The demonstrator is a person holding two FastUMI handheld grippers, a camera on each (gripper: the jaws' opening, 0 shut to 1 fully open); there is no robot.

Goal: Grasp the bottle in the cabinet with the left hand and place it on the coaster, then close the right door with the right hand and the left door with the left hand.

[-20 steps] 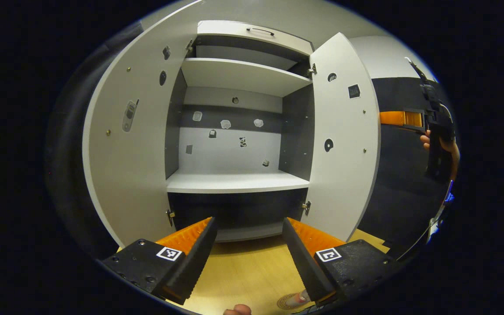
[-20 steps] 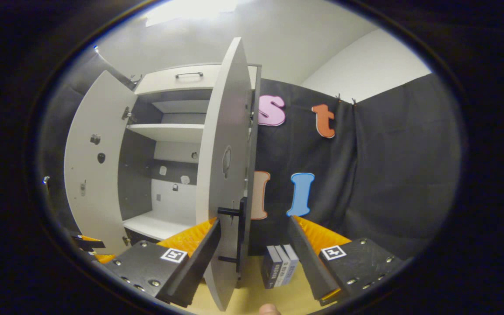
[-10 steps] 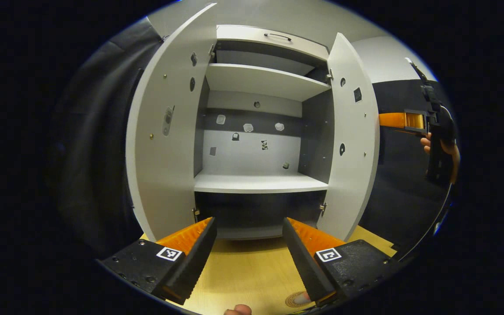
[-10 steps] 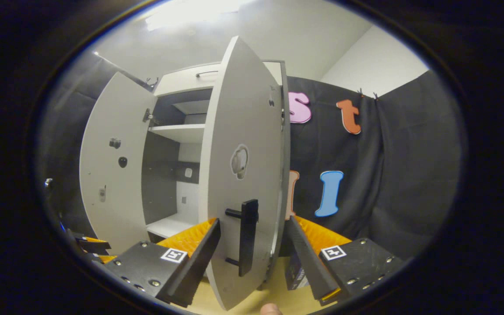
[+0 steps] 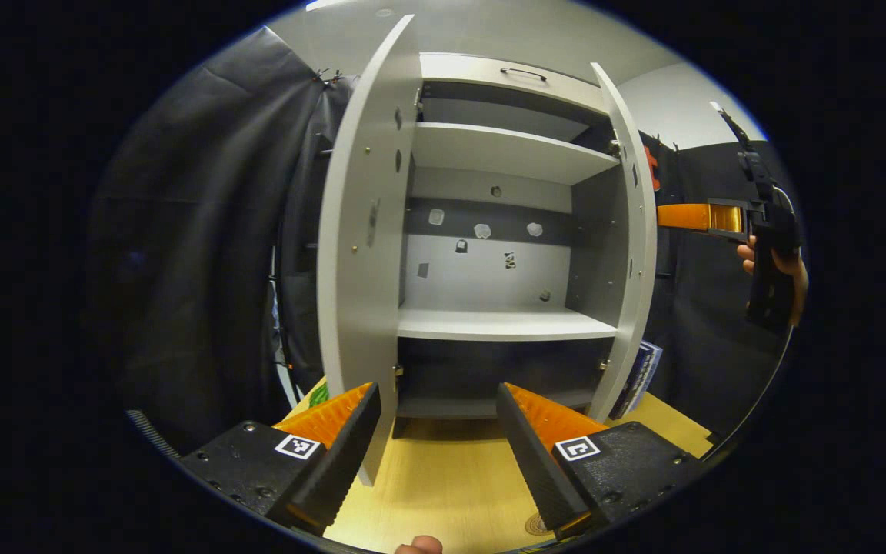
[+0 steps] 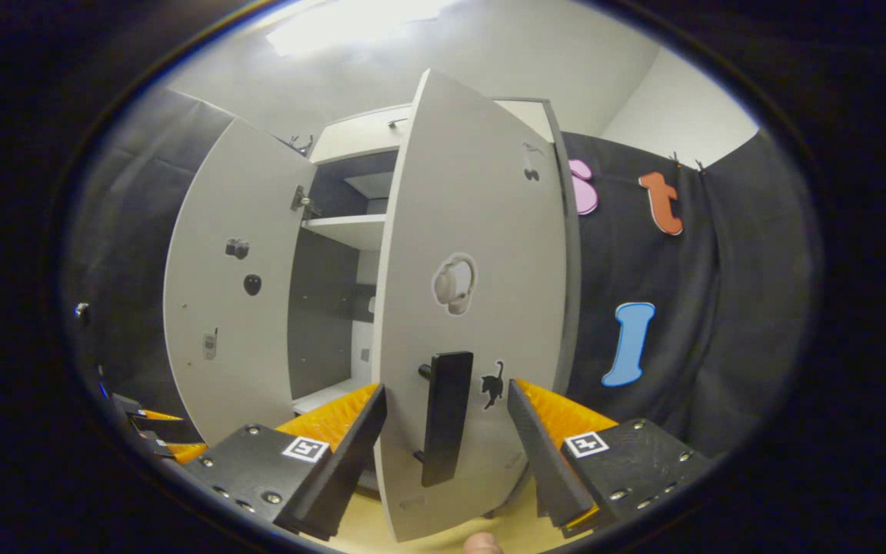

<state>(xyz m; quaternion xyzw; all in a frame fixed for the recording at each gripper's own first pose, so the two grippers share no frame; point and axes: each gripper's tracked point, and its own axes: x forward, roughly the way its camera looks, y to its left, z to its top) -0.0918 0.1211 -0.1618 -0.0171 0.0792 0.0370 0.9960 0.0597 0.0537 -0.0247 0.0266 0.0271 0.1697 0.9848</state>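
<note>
Right gripper (image 6: 447, 431): jaws spread, straddling the right white cabinet door's (image 6: 474, 308) black bar handle (image 6: 443, 427), probably to swing it.
Left gripper (image 5: 435, 438): jaws released, waiting beside left white door (image 5: 358, 254).
Bottle: can't tell; round coaster (image 5: 539, 525) on wooden bench (image 5: 443, 485).

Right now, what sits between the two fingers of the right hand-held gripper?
In the right gripper view, the right door's black handle stands between its open fingers.

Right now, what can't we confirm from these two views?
- Bottle on the coaster: left gripper view, only the coaster's edge shows, cut off by the left gripper finger.
- Right gripper touching the right door: right gripper view, its handle sits between open fingers, contact unclear.
- Stickers on the cabinet back wall: too small.
</note>
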